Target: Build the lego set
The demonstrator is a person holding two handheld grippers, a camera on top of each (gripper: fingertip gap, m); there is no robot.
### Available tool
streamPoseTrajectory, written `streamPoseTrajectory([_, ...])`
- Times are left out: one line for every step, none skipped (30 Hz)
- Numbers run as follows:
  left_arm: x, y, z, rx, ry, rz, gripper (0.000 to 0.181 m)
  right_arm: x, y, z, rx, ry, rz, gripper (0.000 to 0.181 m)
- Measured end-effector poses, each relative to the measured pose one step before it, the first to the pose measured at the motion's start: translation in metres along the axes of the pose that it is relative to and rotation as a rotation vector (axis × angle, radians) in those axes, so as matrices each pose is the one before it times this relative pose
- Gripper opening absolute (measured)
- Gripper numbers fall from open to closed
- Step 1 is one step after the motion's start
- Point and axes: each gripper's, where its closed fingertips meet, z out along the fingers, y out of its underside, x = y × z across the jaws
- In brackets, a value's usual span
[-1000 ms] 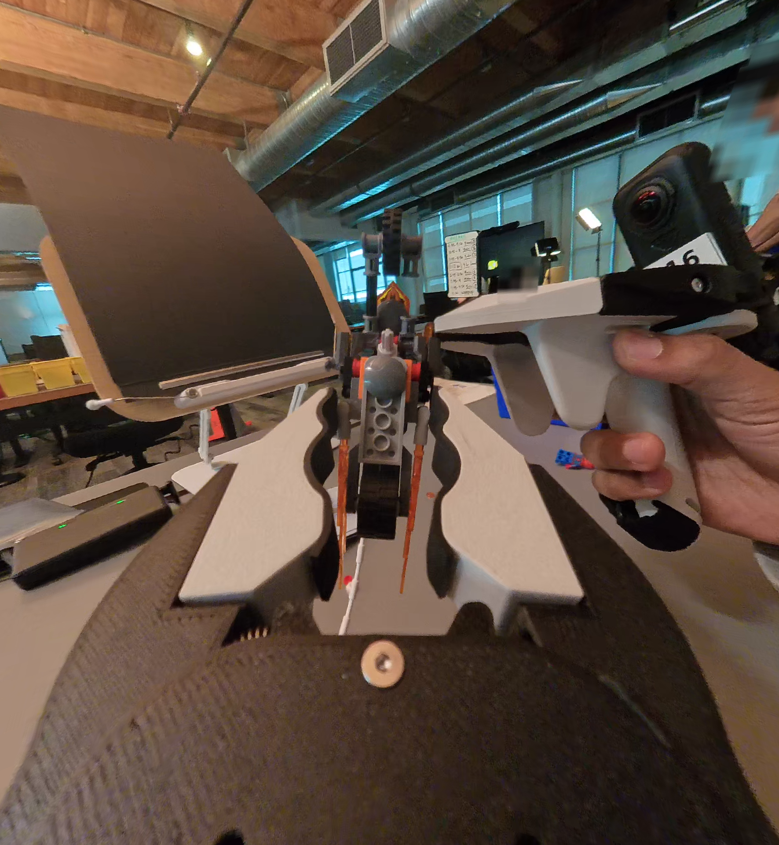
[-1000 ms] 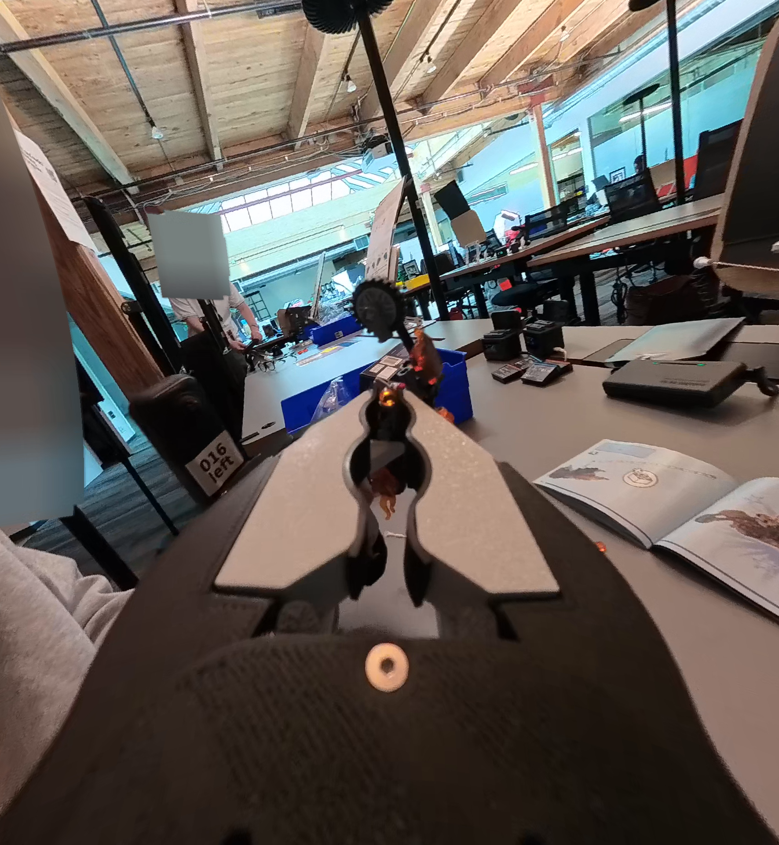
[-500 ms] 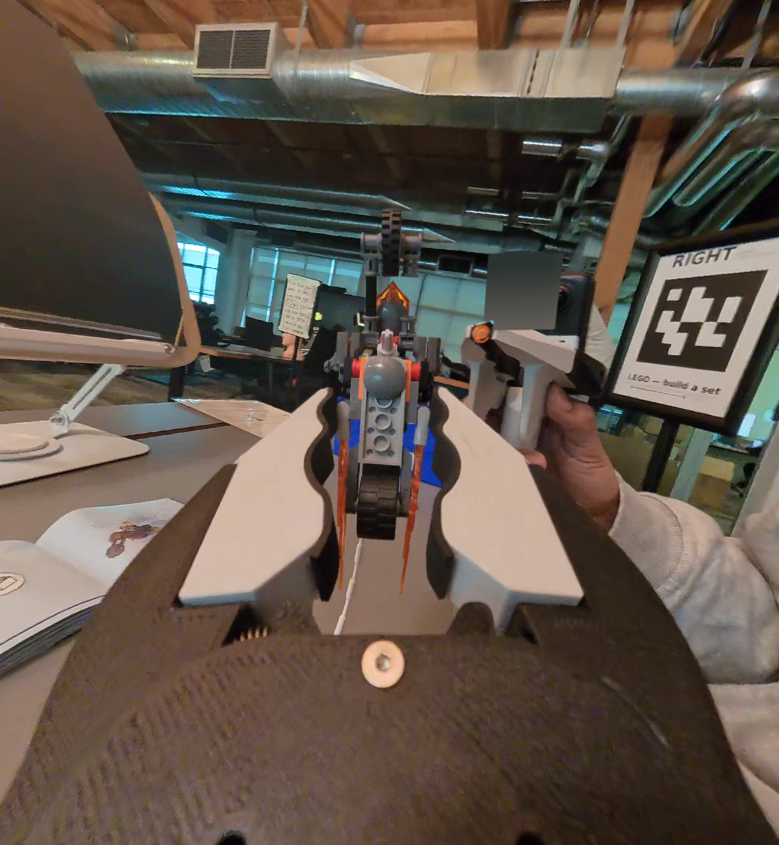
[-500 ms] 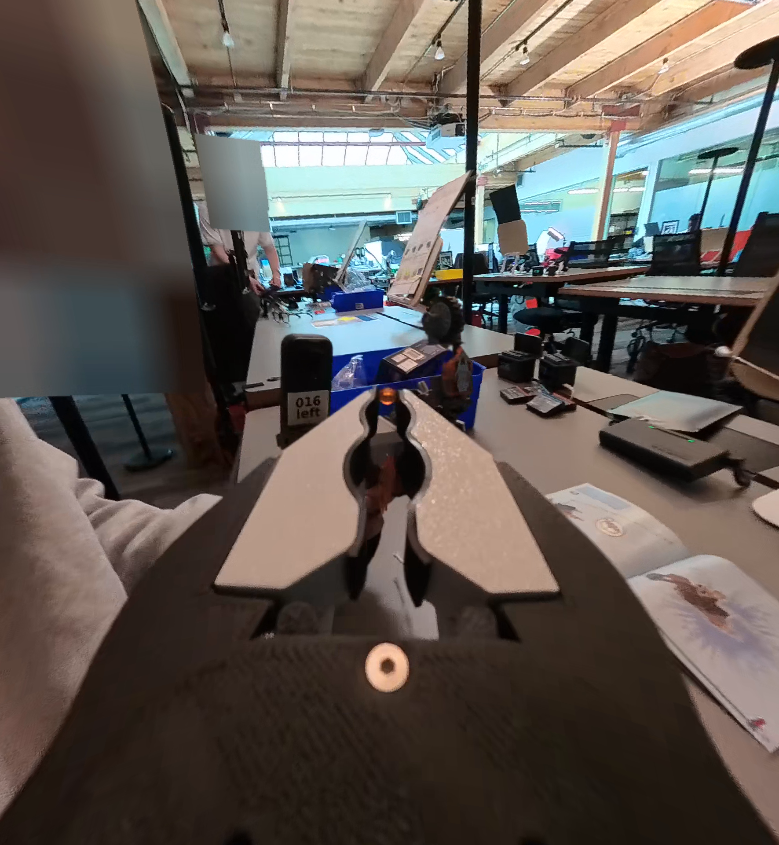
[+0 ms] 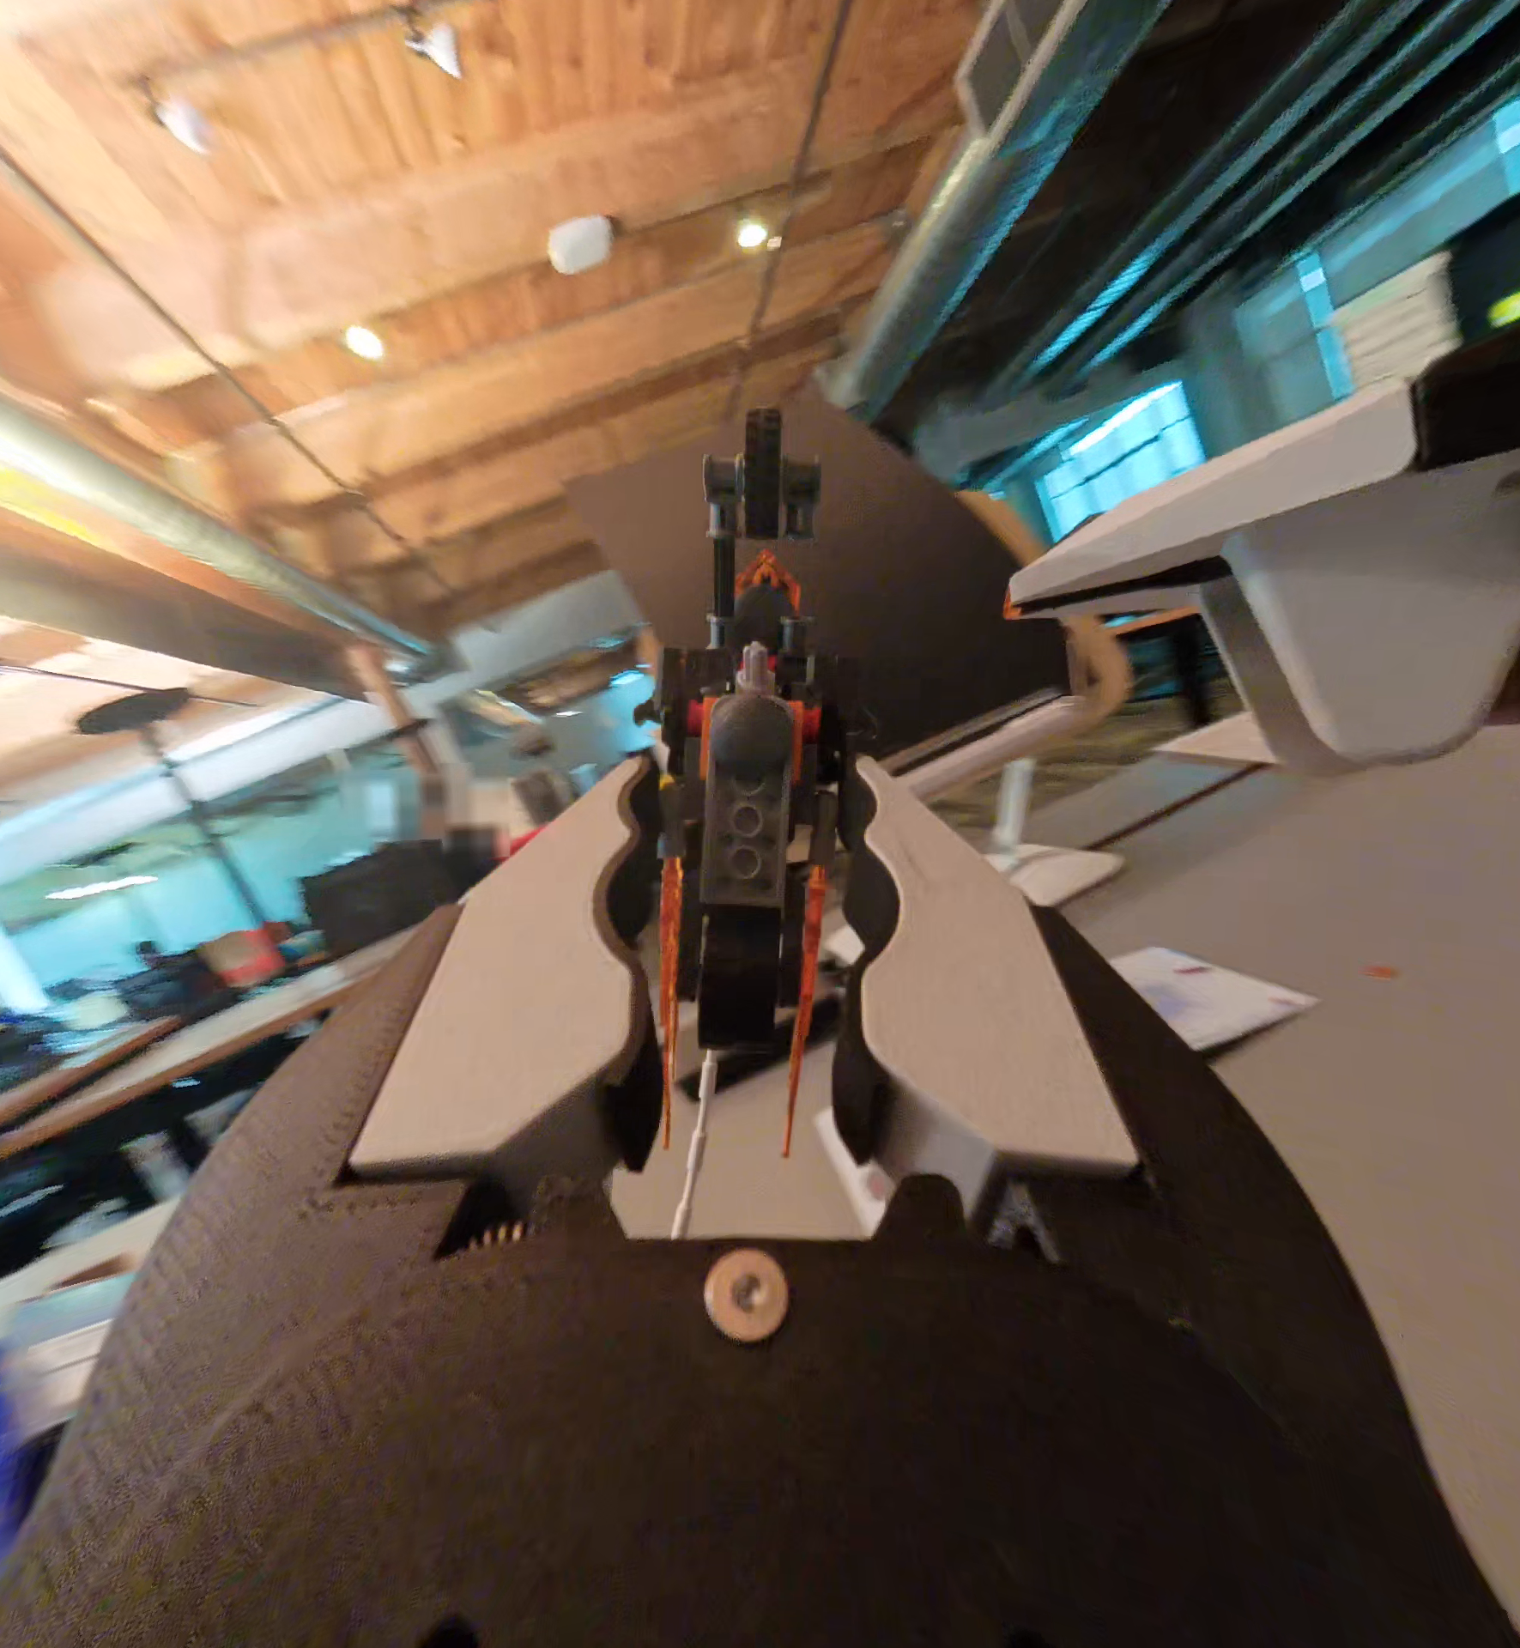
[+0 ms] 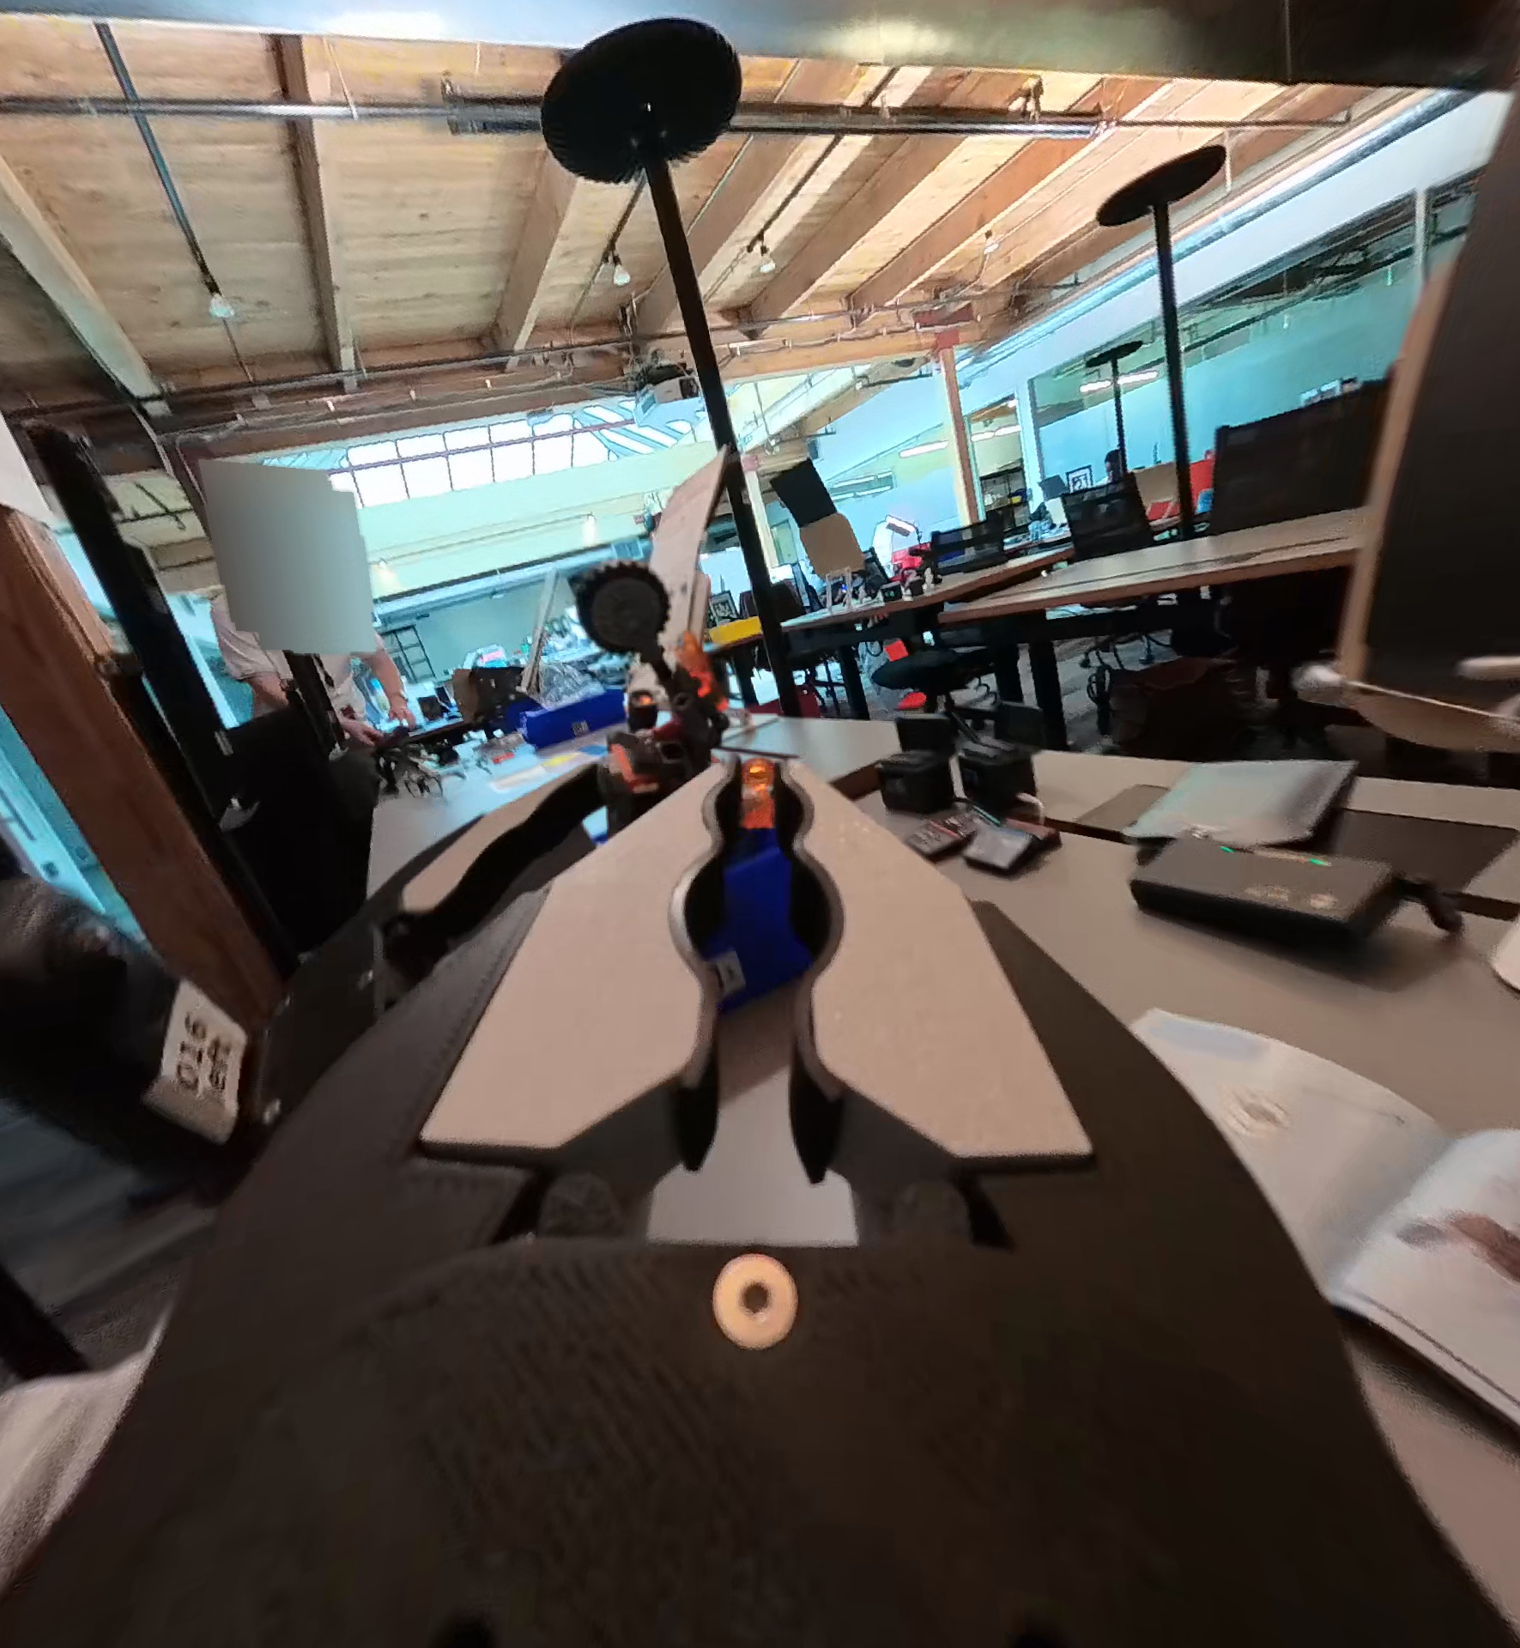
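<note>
The lego model (image 5: 751,856) was held clamped between the fingers (image 5: 515,981) of the left gripper (image 5: 751,803), clear of the worktop (image 5: 1362,892). Its long axis was set along the fingers toward 12 o'clock, with the black wheel at the near end, orange blade pieces trailing toward 6 o'clock, and a black gear on a mast at the far end. In the right wrist view the same model (image 6: 662,713) was seen at 11 o'clock, just beyond the right gripper (image 6: 756,785), whose fingers (image 6: 587,999) were closed on a small orange piece (image 6: 756,789) at their tips. A blue bin (image 6: 760,918) was glimpsed through the gap behind those tips; its contents could not be made out. An open instruction booklet (image 6: 1407,1222) lay at 4 o'clock near the worktop's near edge, and a dark power bank (image 6: 1255,892) at 2 o'clock. Bare worktop lay between the booklet and the power bank.
</note>
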Motion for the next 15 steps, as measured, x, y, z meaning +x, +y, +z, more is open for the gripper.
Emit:
streamPoseTrajectory([-0.01309, -0.00085, -0.00206, -0.0036, -0.0458, 0.0305, 0.036, -0.00537, -0.00193, 0.01241, 0.0119, -0.0042, 0.0114, 0.003])
streamPoseTrajectory([-0.01132, -0.00032, -0.00169, -0.0032, -0.0416, 0.0265, 0.036, -0.00586, -0.00127, 0.01268, 0.0089, -0.0029, 0.0148, 0.003])
streamPoseTrajectory([-0.01086, 0.00016, -0.00146, -0.002, -0.0436, 0.0241, 0.036, -0.00669, 0.00059, 0.01267, -0.0001, -0.0048, 0.0121, 0.004])
streamPoseTrajectory([-0.0099, 0.00036, -0.0016, -0.0004, -0.0447, 0.0235, 0.036, -0.00764, 0.00148, 0.01208, -0.0054, -0.0082, 0.0079, 0.004])
streamPoseTrajectory([-0.00835, 0.00017, -0.00158, 0.0033, -0.0408, 0.0203, 0.036, -0.00723, 0.00165, 0.01101, -0.0084, -0.0053, 0.0033, 0.004])
streamPoseTrajectory([-0.00702, 0.00057, -0.00112, 0.0028, -0.0329, 0.0147, 0.036, -0.00592, 0.00178, 0.00977, -0.0114, 0.002, -0.0034, 0.005])
streamPoseTrajectory([-0.00477, 0.00046, -0.00074, 0.0042, -0.0232, 0.0144, 0.035, -0.00518, 0.00139, 0.0082, -0.0104, 0.0048, -0.0091, 0.004])
streamPoseTrajectory([-0.00358, 0.00044, -0.00055, 0.0021, -0.0194, 0.012, 0.035, -0.00445, 0.00042, 0.00659, -0.0061, 0.0056, -0.0104, 0.004])
streamPoseTrajectory([-0.00244, 0.00027, 0.00001, 0.0017, -0.0177, 0.0123, 0.035, -0.00307, 0.00044, 0.00548, -0.0056, 0.0095, -0.0049, 0.004])
streamPoseTrajectory([-0.00195, -0.00011, -0.00034, 0.004, -0.0188, 0.0134, 0.035, -0.00228, 0.00097, 0.00454, -0.0102, 0.0083, 0.0025, 0.004])
streamPoseTrajectory([-0.00141, -0.00053, -0.00068, 0.0057, -0.0182, 0.0139, 0.036, -0.00178, 0.00142, 0.00364, -0.0127, 0.004, 0.0071, 0.004])
streamPoseTrajectory([-0.00352, 0.00017, -0.00008, 0.0079, -0.0164, 0.0146, 0.036, -0.00153, 0.00128, 0.00251, -0.0117, 0.0011, 0.0078, 0.004])
streamPoseTrajectory([-0.00378, -0.00025, -0.00027, 0.0058, -0.018, 0.0153, 0.036, -0.00084, 0.00093, 0.00151, -0.0095, 0.0034, 0.0076, 0.004])
streamPoseTrajectory([-0.00235, -0.00101, -0.00023, 0.003, -0.0188, 0.0168, 0.036, -0.00069, 0.00048, 0.00058, -0.0069, 0.0045, 0.0066, 0.004])
streamPoseTrajectory([-0.00228, -0.00123, -0.00004, 0.0031, -0.0157, 0.0159, 0.036, -0.0016, -0.00039, 0.00002, -0.001, -0.0005, 0.0041, 0.004])
